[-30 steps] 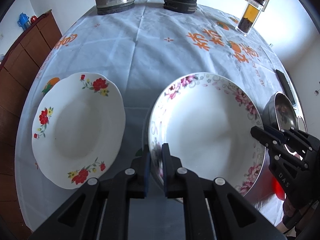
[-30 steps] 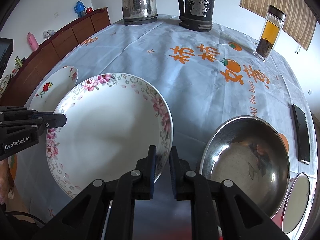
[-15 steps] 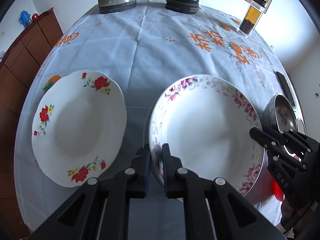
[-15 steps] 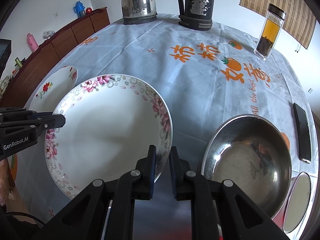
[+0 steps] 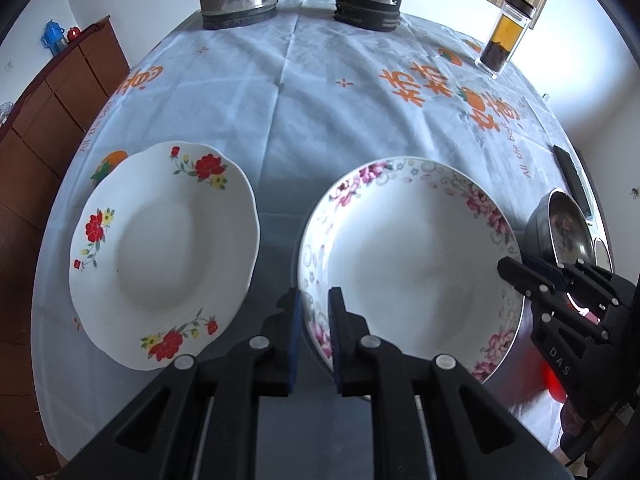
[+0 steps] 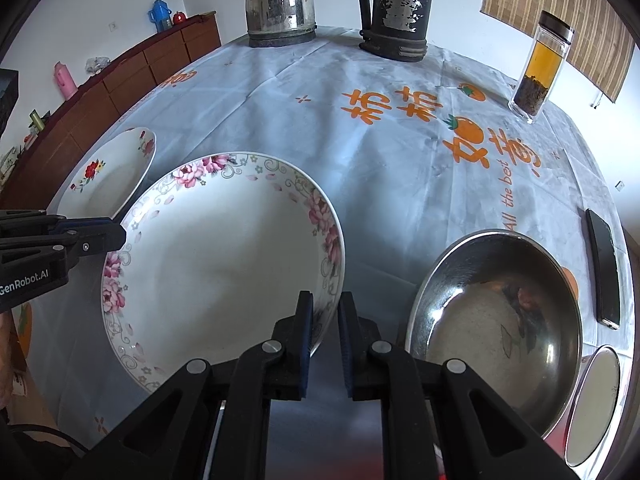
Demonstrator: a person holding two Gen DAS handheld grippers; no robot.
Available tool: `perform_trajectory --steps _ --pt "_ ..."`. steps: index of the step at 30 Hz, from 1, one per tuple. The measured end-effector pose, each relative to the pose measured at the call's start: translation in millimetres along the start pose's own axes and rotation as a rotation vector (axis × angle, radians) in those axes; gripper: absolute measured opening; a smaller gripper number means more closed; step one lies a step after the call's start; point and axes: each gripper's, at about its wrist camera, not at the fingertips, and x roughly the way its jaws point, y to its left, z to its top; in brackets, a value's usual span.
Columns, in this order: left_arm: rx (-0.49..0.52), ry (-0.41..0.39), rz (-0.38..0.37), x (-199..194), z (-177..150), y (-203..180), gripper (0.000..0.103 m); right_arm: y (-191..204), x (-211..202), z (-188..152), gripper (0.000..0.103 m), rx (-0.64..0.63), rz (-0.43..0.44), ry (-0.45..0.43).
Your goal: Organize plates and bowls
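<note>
While both grips are on it, the pink-flowered plate [image 5: 412, 260] sits apart from the other dishes, so nothing is stacked yet.

Left wrist view, left hand-held gripper [image 5: 314, 312]: jaws opening, near rim of the pink-flowered plate between them.
Left wrist view, red-flowered plate [image 5: 160, 256]: flat on the tabletop [image 5: 320, 100], just beside, untouched.
Right wrist view, right hand-held gripper [image 6: 324, 316]: clamped tight on the plate's opposite rim.
Right wrist view, steel bowl [image 6: 496, 320]: beside the plate, empty; a second steel dish [image 6: 592, 404] at the frame edge.
Progress: early; stacking the plates and nesting the bowls both look left to do.
</note>
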Motion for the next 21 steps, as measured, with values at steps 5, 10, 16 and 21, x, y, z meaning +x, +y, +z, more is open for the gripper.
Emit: perform_trajectory --steps 5,10,16,21 --pt "-0.015 0.013 -0.004 2.1 -2.1 2.0 0.013 0.7 -0.2 -0.3 0.013 0.001 0.001 -0.001" --pt "-0.021 0.014 -0.006 1.9 -4.3 2.9 0.013 1.2 0.0 1.0 0.014 -0.007 -0.005 0.002" --pt "-0.024 0.014 -0.008 1.1 -4.3 4.1 0.013 2.2 -0.5 1.9 0.015 -0.019 -0.012 0.005" --pt "-0.028 0.012 -0.014 0.0 -4.7 5.1 0.017 6.1 -10.4 5.0 0.015 -0.046 -0.015 -0.046"
